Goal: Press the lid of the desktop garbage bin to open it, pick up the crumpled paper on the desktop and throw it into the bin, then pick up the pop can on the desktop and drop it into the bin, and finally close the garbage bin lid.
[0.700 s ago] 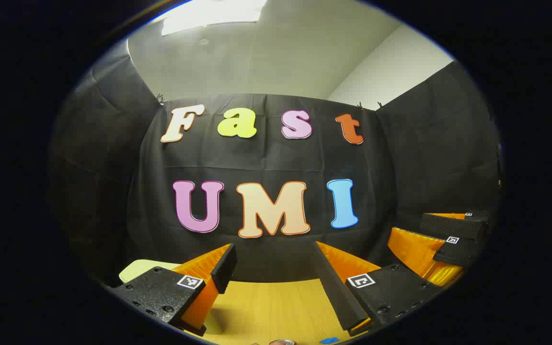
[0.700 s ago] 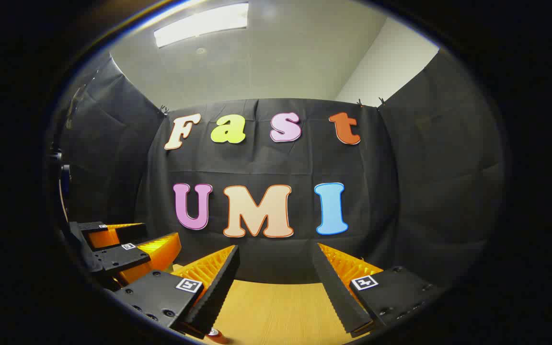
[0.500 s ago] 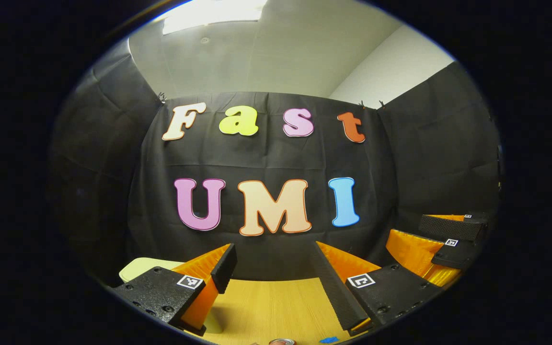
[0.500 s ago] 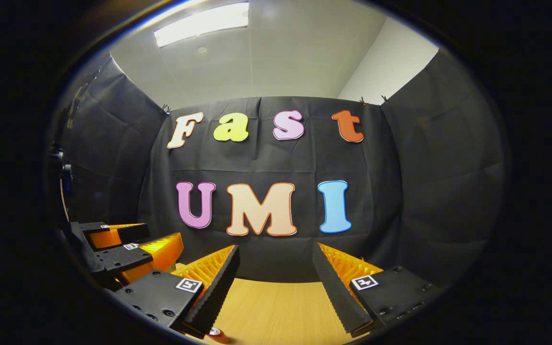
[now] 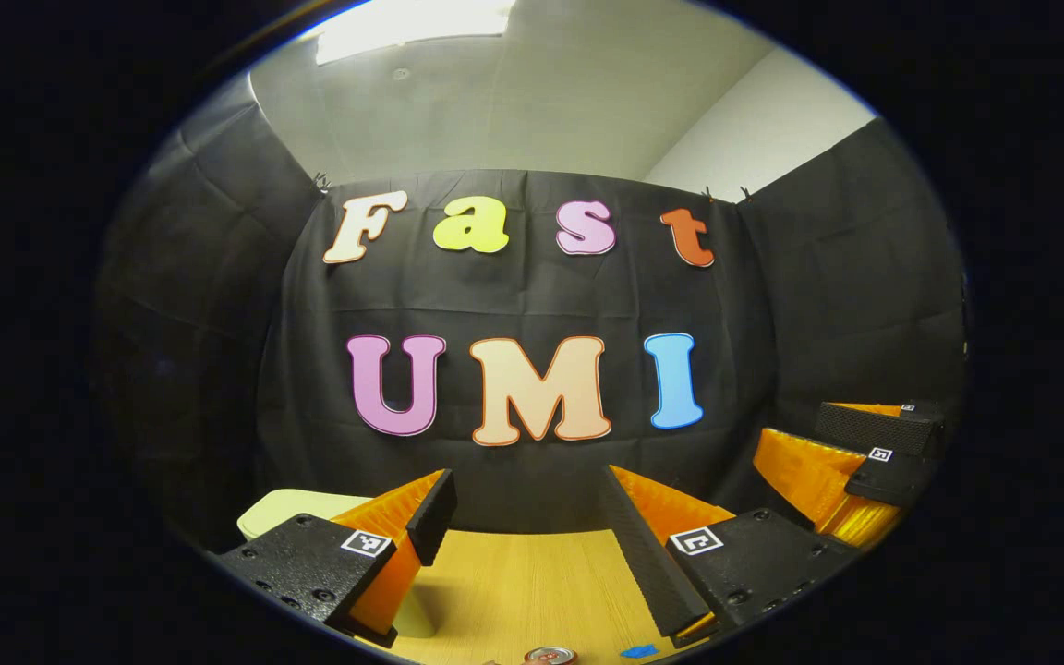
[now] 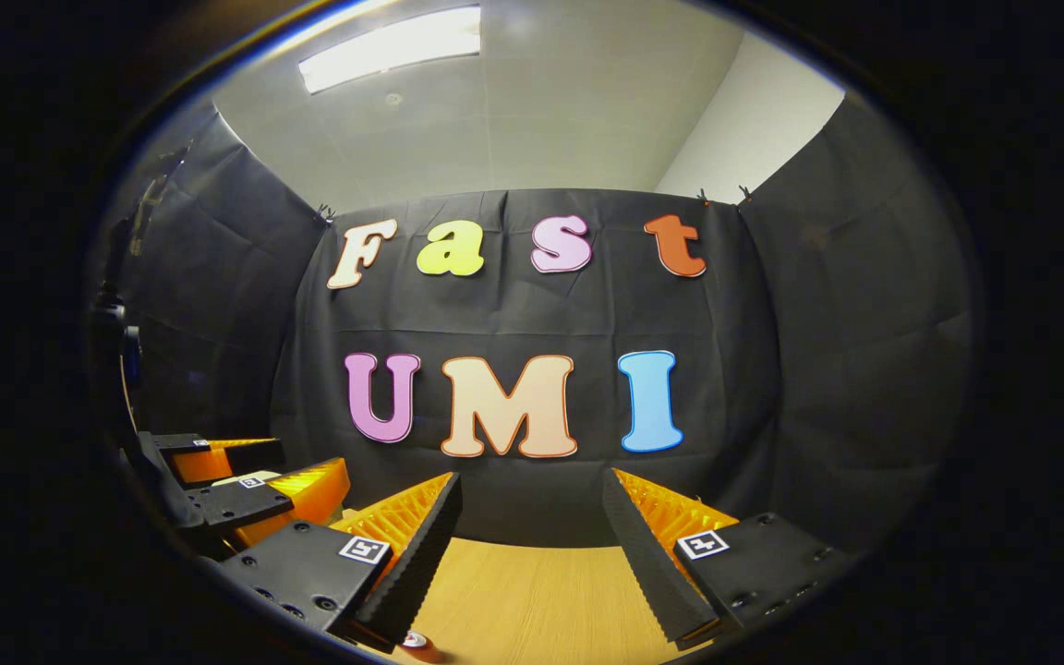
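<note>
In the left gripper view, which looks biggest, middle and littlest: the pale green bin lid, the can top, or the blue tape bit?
1. Pale green bin lid, partly hidden.
2. Can top, cut off at the edge.
3. Blue tape bit, close in looks to the can top, so that order is unsure.

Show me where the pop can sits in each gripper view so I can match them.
Left gripper view: pop can at the bottom edge, just right of centre, top showing.
Right gripper view: a small red bit at the bottom edge, left of centre, probably the same can.
Shared landmark: the wooden desktop under it.
</note>
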{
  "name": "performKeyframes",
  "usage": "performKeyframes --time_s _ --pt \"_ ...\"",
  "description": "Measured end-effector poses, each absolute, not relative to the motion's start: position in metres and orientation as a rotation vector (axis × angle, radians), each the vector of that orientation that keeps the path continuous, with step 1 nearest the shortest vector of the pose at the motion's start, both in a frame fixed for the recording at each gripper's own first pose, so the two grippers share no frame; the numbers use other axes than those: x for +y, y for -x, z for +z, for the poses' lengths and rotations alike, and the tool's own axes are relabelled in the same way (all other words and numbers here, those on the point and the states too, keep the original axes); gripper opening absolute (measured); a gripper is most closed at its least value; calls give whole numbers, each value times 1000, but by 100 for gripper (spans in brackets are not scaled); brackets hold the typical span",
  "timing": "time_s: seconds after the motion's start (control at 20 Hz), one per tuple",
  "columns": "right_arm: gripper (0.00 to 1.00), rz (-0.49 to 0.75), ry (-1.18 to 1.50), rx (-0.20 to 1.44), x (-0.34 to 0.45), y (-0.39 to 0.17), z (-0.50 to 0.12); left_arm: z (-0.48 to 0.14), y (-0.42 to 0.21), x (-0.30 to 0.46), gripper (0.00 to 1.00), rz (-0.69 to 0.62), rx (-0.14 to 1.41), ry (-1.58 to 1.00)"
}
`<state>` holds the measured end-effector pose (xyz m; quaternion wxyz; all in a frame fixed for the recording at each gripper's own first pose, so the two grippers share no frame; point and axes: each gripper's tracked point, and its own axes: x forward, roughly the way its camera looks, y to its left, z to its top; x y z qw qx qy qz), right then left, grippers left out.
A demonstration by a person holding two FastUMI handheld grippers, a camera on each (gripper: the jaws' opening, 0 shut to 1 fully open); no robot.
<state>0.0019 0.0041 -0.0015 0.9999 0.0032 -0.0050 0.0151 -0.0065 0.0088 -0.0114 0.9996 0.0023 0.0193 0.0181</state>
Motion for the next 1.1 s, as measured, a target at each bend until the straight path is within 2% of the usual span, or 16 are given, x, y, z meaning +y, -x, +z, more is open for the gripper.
performKeyframes --time_s 0.2,0.8,1.05,1.1 --pt "97 29 -5 8 -2 -3 -4 -8 3 12 93 60 25 -13" --pt "97 -64 -25 0 -48 -8 -3 -12 -10 -6 92 16 38 -20" --pt "97 -73 -24 2 -50 -12 -5 -13 -12 2 55 30 37 -9" --pt "97 -71 -23 1 -49 -13 -5 -14 -13 4 52 32 40 0"
